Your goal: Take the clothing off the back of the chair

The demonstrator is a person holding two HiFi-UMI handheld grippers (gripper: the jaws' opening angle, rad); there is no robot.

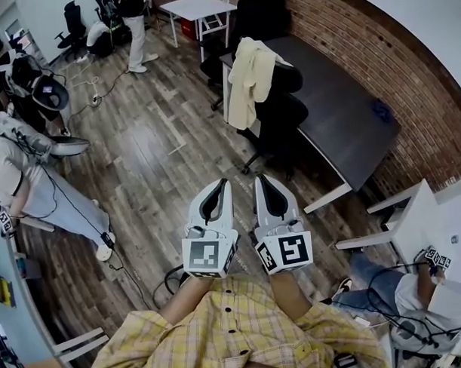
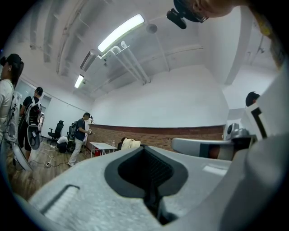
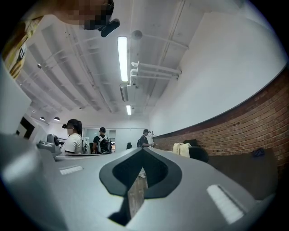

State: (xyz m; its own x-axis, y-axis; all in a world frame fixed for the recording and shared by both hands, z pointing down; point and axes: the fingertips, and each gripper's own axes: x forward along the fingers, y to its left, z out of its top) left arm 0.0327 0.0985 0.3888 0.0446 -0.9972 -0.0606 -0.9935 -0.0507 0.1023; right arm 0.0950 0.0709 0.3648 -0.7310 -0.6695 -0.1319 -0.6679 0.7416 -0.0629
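Observation:
A pale yellow garment (image 1: pixel 249 79) hangs over the back of a black office chair (image 1: pixel 287 113) that stands at a dark grey desk (image 1: pixel 349 115), well ahead of me across the wooden floor. My left gripper (image 1: pixel 219 182) and right gripper (image 1: pixel 262 177) are held side by side in front of my chest and point toward the chair. Both are shut with nothing between the jaws. From the left gripper (image 2: pixel 143 147) the garment (image 2: pixel 131 144) shows small and far off just above the jaw tips. From the right gripper (image 3: pixel 142 149) the garment (image 3: pixel 182 149) lies to the right.
A brick wall (image 1: pixel 377 53) runs behind the desk. A white table (image 1: pixel 198 7) and more black chairs (image 1: pixel 72 23) stand at the back. Several people (image 1: pixel 23 179) stand at the left, with cables (image 1: pixel 99 86) on the floor. White desks (image 1: pixel 413 211) are at the right.

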